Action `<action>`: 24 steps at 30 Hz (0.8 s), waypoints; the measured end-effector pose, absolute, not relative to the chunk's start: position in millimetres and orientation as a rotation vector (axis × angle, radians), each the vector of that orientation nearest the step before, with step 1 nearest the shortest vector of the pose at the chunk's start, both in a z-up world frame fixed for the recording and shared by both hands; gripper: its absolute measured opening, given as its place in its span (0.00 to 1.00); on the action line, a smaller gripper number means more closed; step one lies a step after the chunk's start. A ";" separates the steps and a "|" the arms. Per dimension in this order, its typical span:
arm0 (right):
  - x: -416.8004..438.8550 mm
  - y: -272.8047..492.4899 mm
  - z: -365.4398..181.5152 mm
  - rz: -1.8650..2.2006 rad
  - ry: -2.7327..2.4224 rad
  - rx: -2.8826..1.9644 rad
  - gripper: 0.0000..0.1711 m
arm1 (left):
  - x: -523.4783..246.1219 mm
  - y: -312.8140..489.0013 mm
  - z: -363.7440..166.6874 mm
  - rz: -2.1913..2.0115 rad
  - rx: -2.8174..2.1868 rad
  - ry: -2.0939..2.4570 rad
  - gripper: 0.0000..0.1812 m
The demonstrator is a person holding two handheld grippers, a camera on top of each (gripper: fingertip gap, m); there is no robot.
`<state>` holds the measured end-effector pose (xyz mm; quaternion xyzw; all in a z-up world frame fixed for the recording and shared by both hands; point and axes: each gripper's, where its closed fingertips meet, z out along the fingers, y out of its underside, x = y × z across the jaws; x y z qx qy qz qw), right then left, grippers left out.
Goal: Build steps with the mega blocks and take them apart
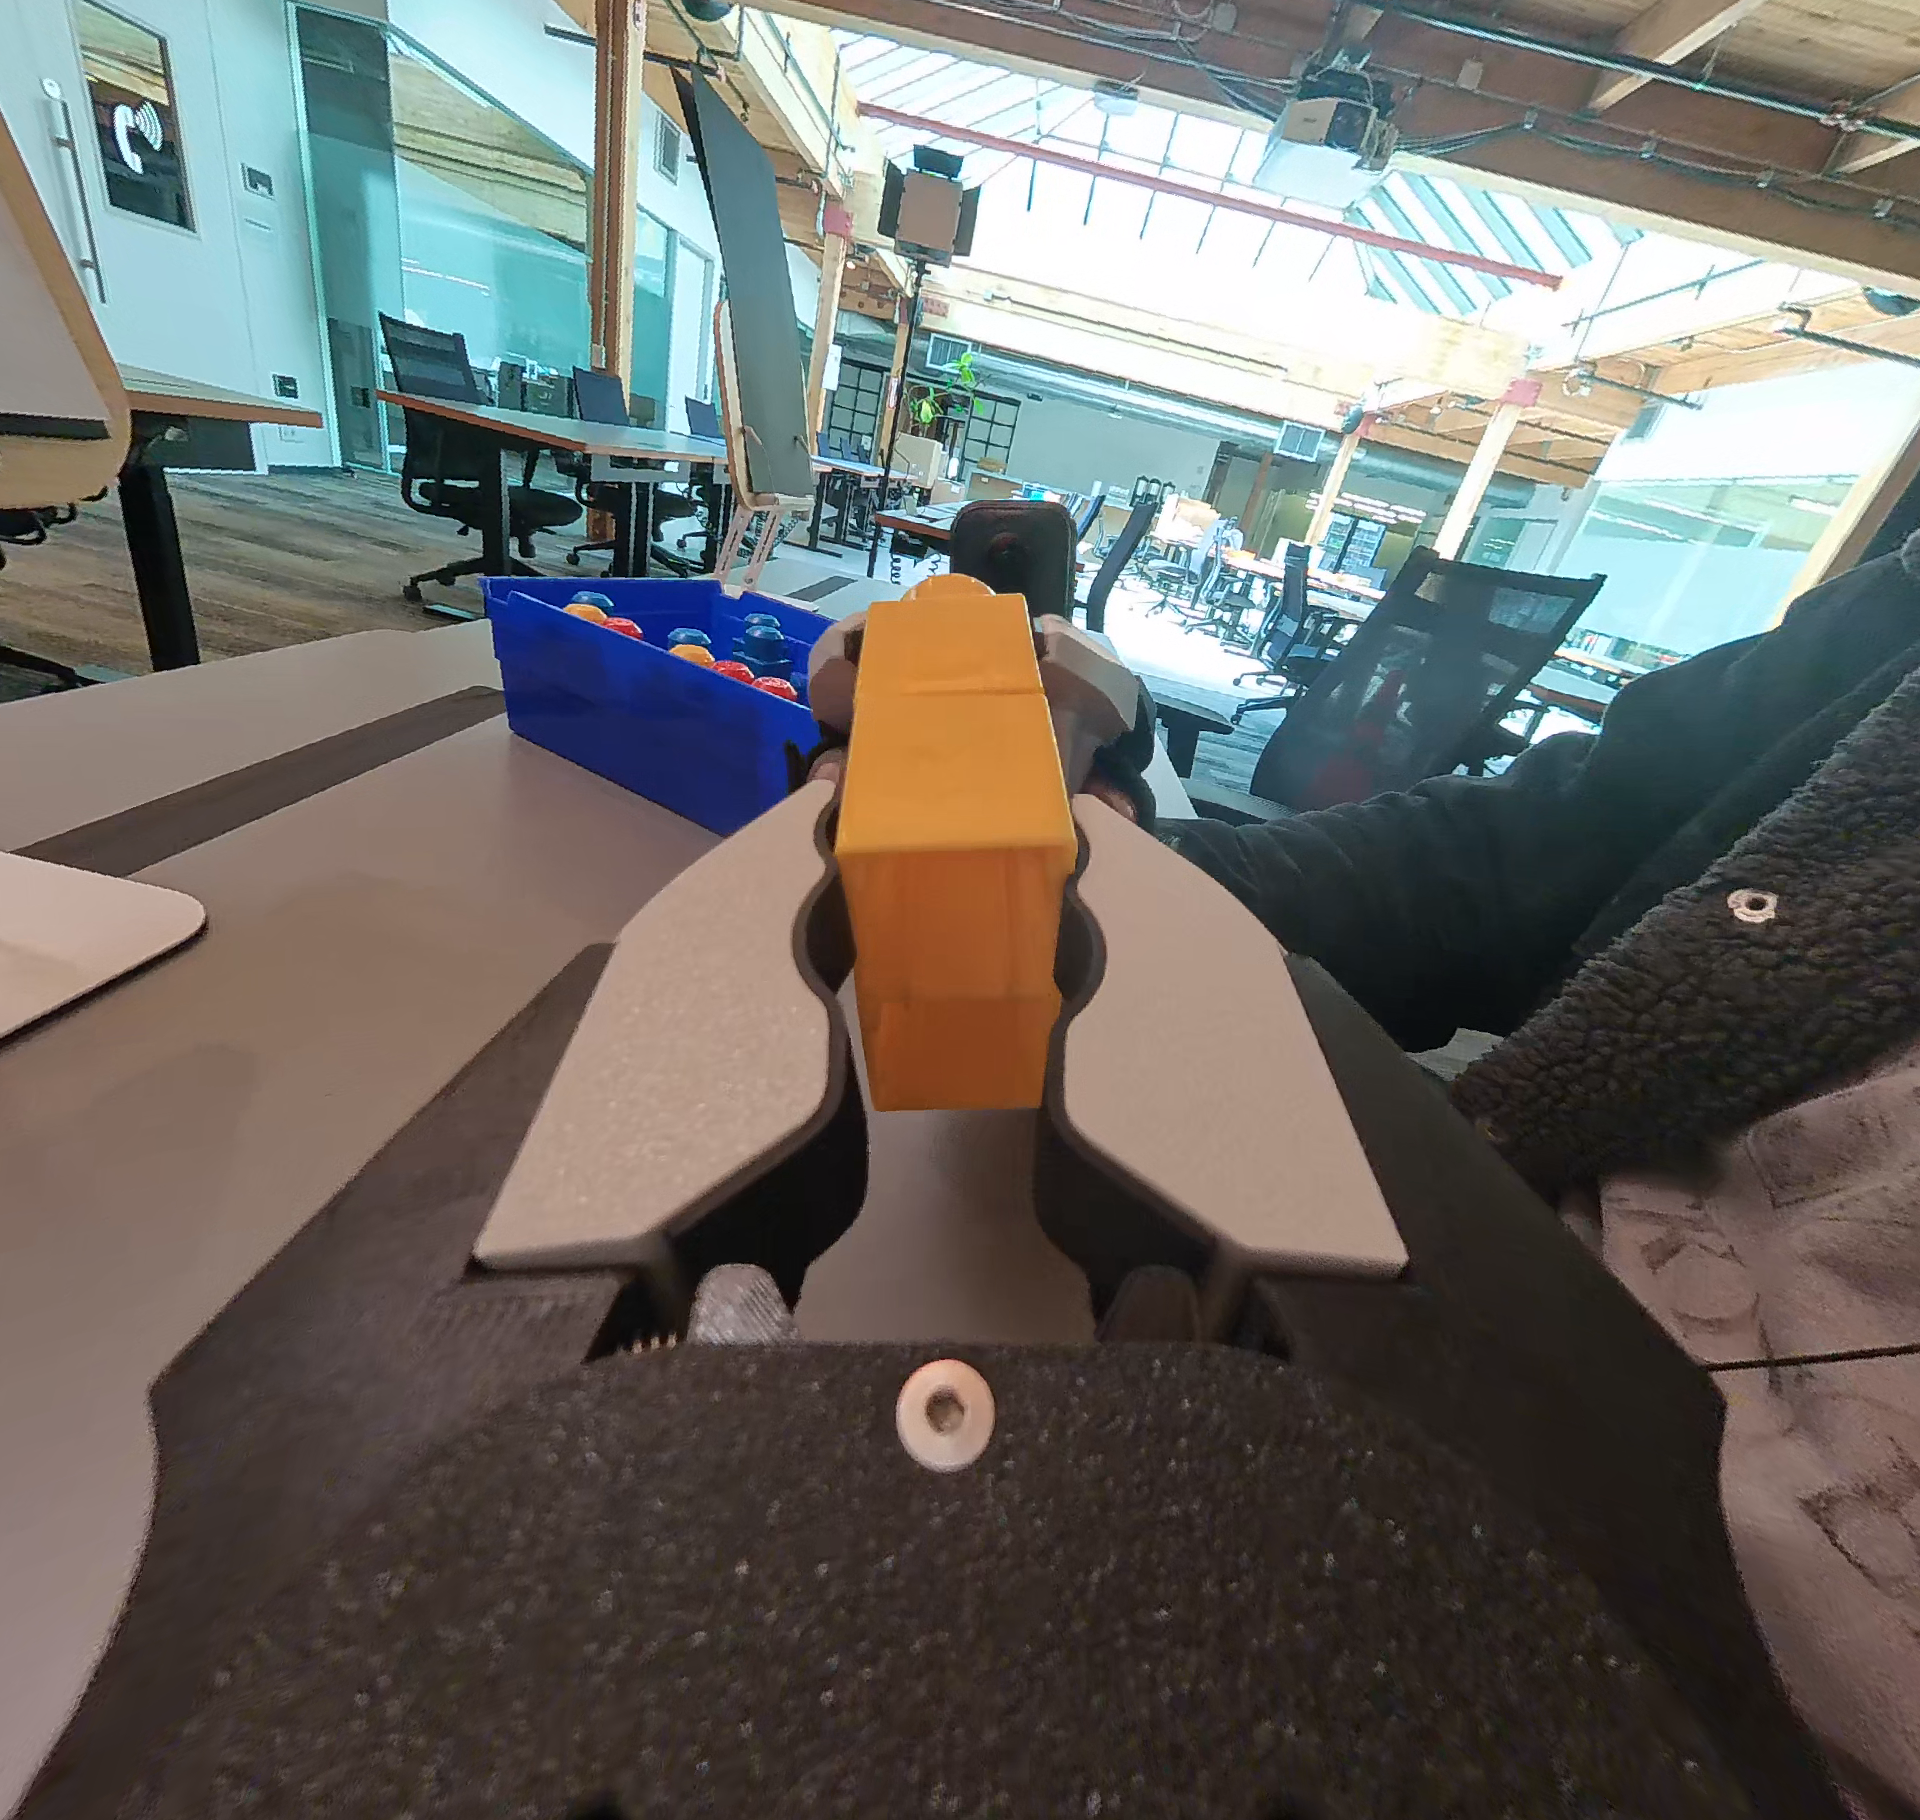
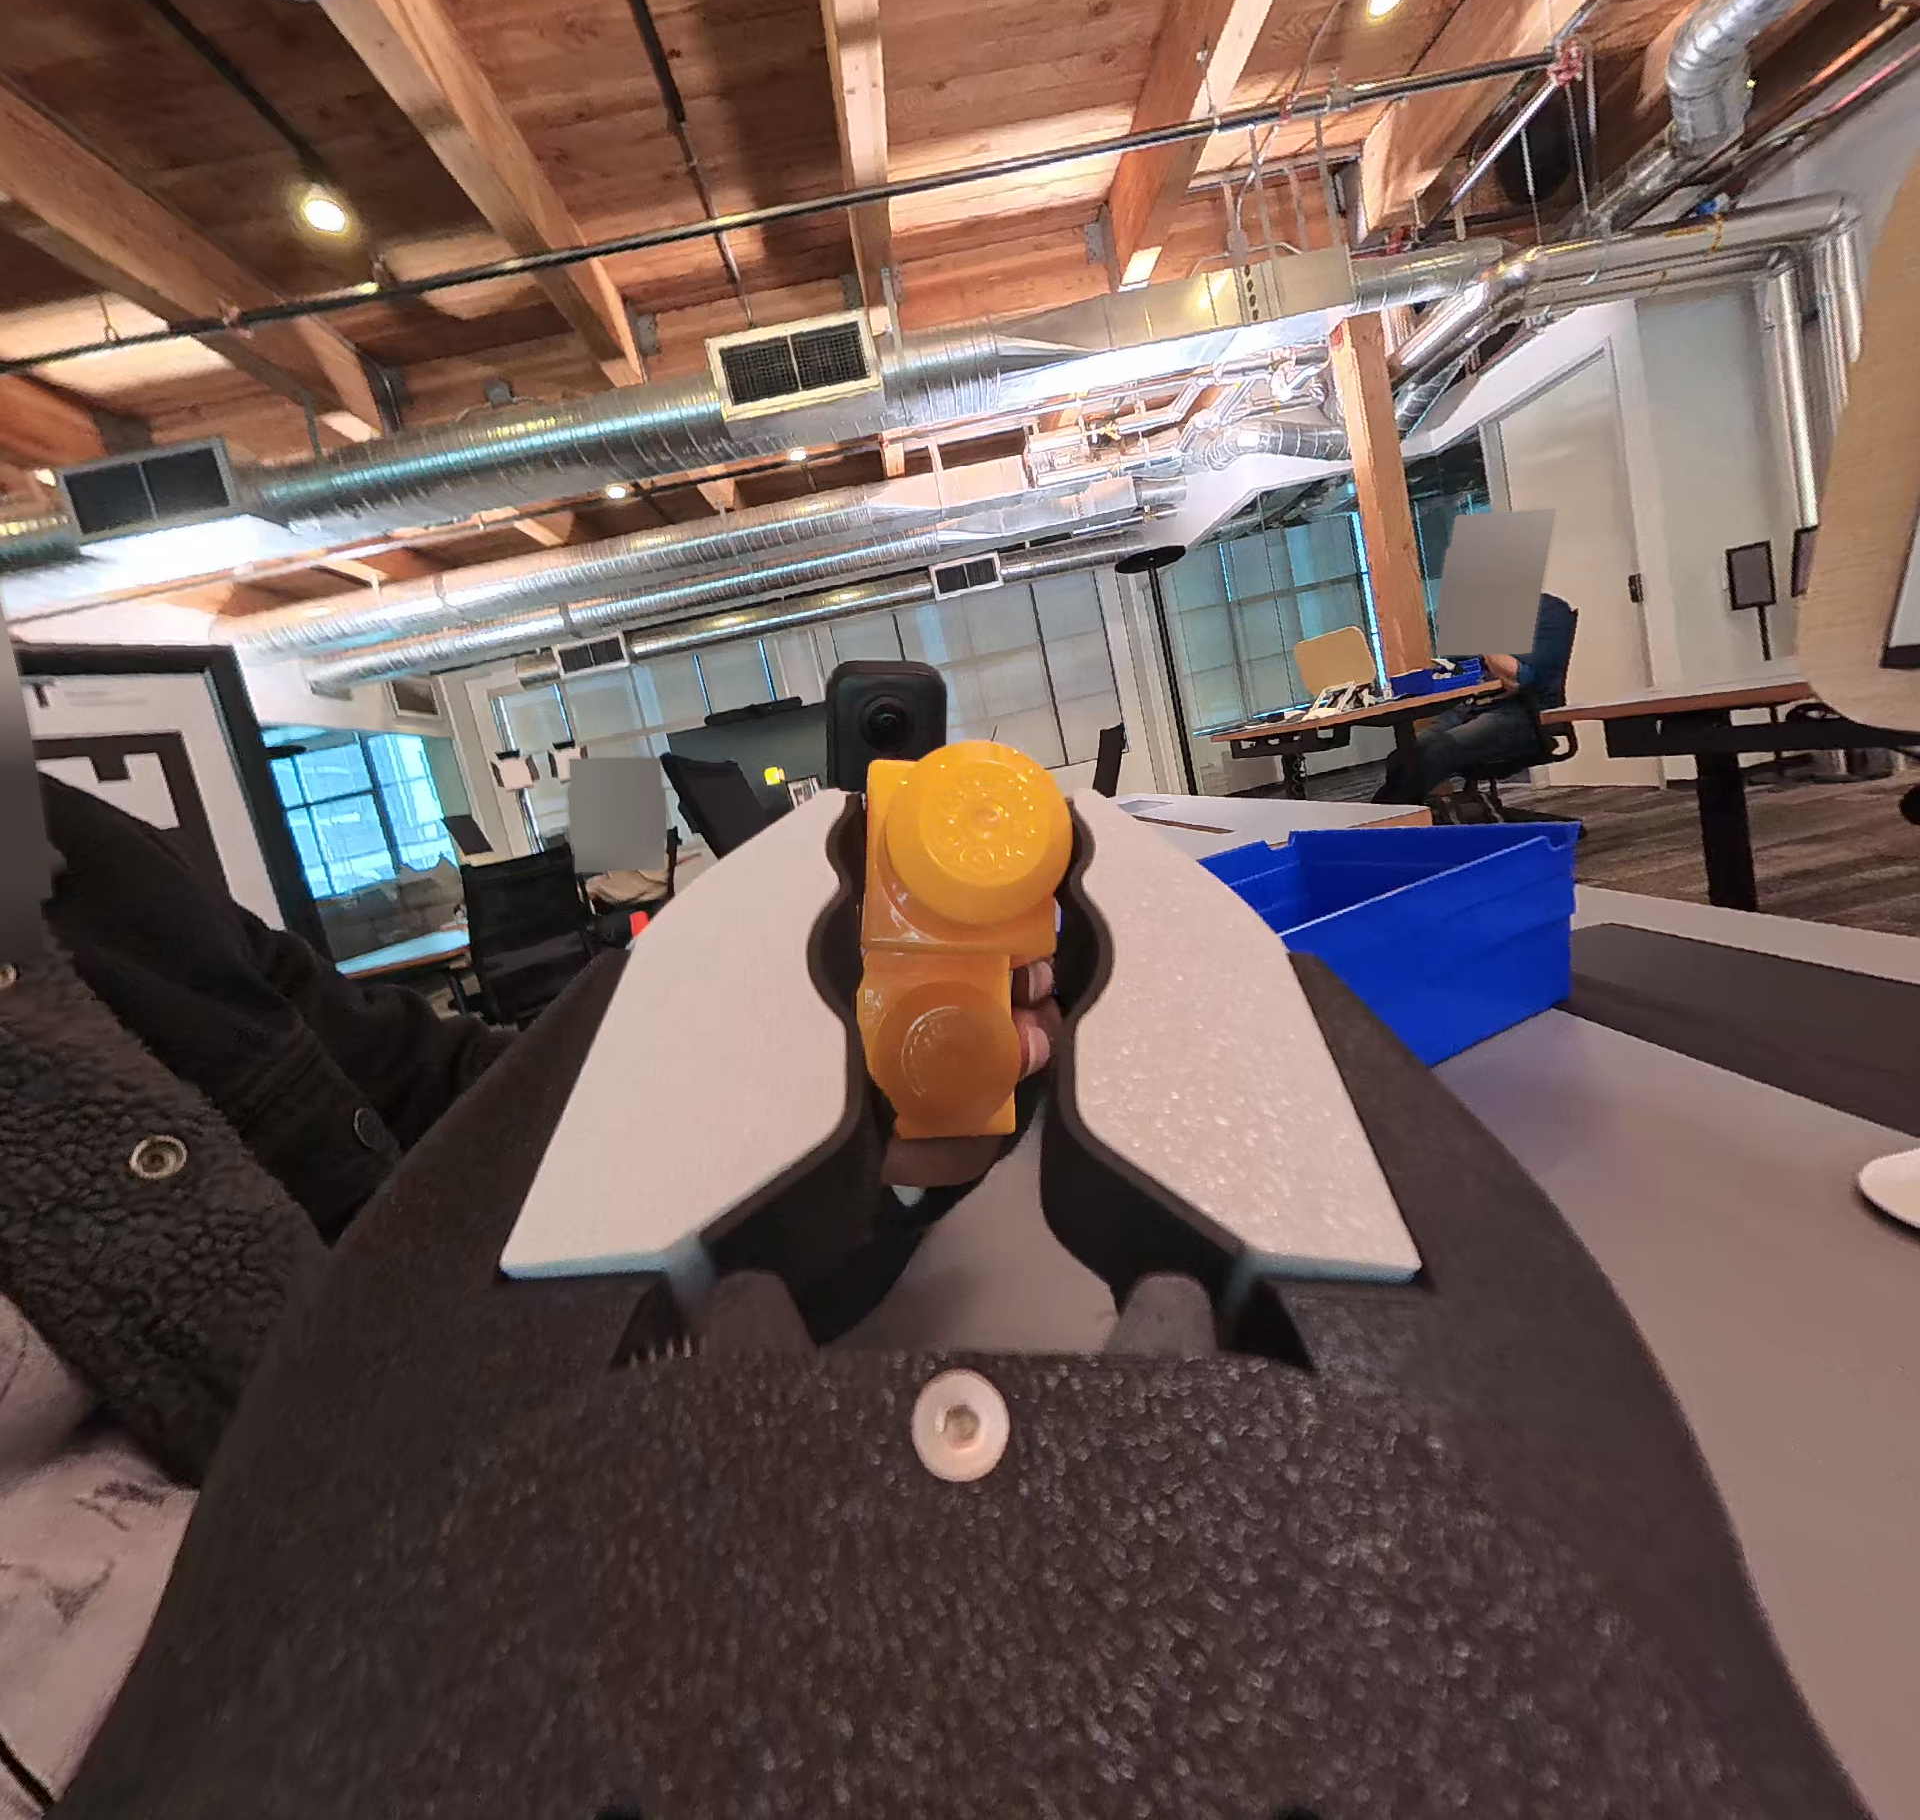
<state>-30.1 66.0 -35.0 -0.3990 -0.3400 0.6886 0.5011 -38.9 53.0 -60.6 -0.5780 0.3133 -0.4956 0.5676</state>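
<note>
A joined piece of yellow mega blocks (image 1: 951,783) is held in the air between both grippers, above the grey table (image 1: 343,939). My left gripper (image 1: 951,820) is shut on its near end. The right gripper's grey fingers (image 1: 1096,690) clamp its far end. In the right wrist view my right gripper (image 2: 966,820) is shut on the same yellow blocks (image 2: 951,939). Two round studs face the camera, one higher and one lower, like a step. The left gripper's camera shows behind them.
A blue bin (image 1: 644,731) with several red, yellow and blue blocks stands on the table beyond the grippers, and shows at the right in the right wrist view (image 2: 1455,929). A white monitor base (image 1: 83,929) lies at the left. A person's dark fleece sleeve (image 1: 1507,887) is at the right. Both grippers' tips are close together, under 4 cm apart.
</note>
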 end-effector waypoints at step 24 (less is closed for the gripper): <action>-15.7 70.2 -31.9 1.568 -1.032 -1.041 0.21 | -45.1 52.1 -61.7 -1.065 -1.325 0.817 0.20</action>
